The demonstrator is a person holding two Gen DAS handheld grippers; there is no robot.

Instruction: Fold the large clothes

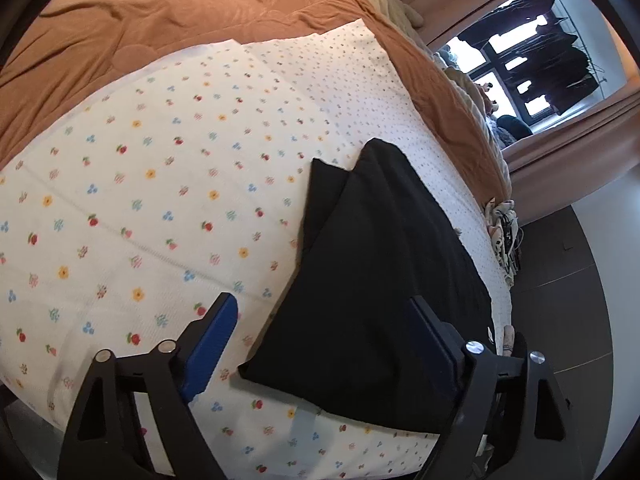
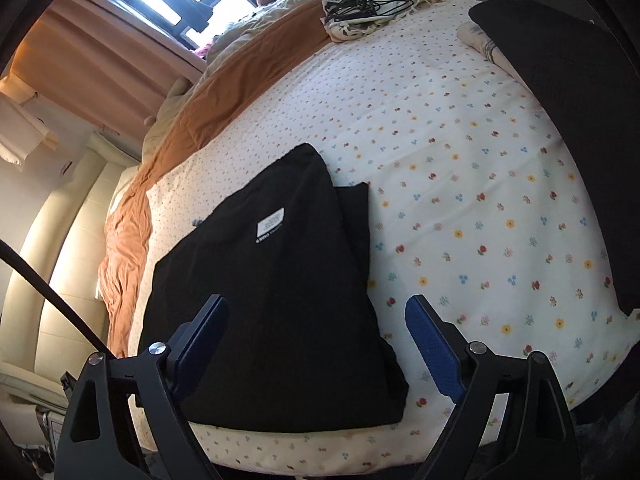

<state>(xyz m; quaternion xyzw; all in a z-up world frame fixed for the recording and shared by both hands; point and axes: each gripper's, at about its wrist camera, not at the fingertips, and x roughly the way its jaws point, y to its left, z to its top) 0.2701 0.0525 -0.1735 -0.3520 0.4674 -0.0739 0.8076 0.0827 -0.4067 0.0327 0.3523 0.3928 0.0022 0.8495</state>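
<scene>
Through the left wrist camera I count one folded black garment (image 1: 372, 280) lying flat on the flower-print bed sheet (image 1: 140, 208), near the bed's front edge. My left claw (image 1: 324, 340) hangs above it with jaws apart: the blue pad (image 1: 210, 350) at seven o'clock sits over bare sheet, the other pad at four o'clock over black cloth, neither pressing on anything. One orange quilt (image 1: 180, 8) is bunched from ten to one o'clock, and one window (image 1: 532, 64) with dark clothes hanging outside shows at two o'clock. Open sheet runs wide from eight to twelve o'clock. Dark floor (image 1: 560, 280) begins just past the mattress edge at three o'clock.

Through the right wrist camera I see the same black garment (image 2: 280, 300), and only here its one white label (image 2: 270, 226), at centre. My right claw (image 2: 316, 336) also stands apart and grips nothing: left pad over the cloth, blue right pad (image 2: 434, 356) over sheet. This view alone shows one tangle of black cables (image 2: 360, 6) on pale cloth at twelve o'clock, one dark mass (image 2: 580, 120) at two o'clock that I cannot identify, and one cream padded headboard (image 2: 60, 260) at nine o'clock. Clear sheet lies from one to four o'clock. The garment's near edge almost meets the mattress edge at six o'clock.
</scene>
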